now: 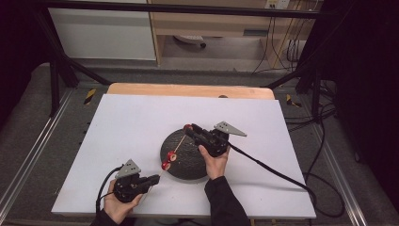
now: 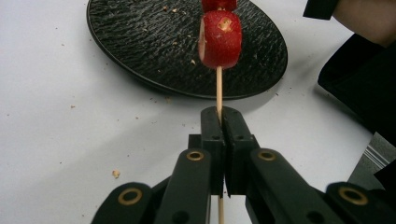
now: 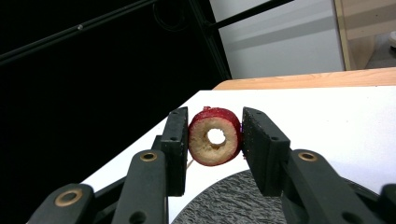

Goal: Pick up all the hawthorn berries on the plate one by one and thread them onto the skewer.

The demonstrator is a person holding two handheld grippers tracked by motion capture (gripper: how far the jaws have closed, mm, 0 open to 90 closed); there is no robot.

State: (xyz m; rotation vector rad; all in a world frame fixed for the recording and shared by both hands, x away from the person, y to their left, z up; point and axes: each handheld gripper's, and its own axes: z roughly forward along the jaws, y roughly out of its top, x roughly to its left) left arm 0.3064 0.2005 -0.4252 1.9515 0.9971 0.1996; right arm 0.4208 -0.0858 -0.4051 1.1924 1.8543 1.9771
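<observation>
One camera hangs high behind me, looking forward and down over the white table [image 1: 141, 122]. One rides close on my left claw [image 2: 219, 122], facing along its jaws toward the black plate [image 2: 140, 42]. One rides on my right claw [image 3: 215, 140], looking level just above that plate [image 3: 233, 200], which all three views share.
</observation>
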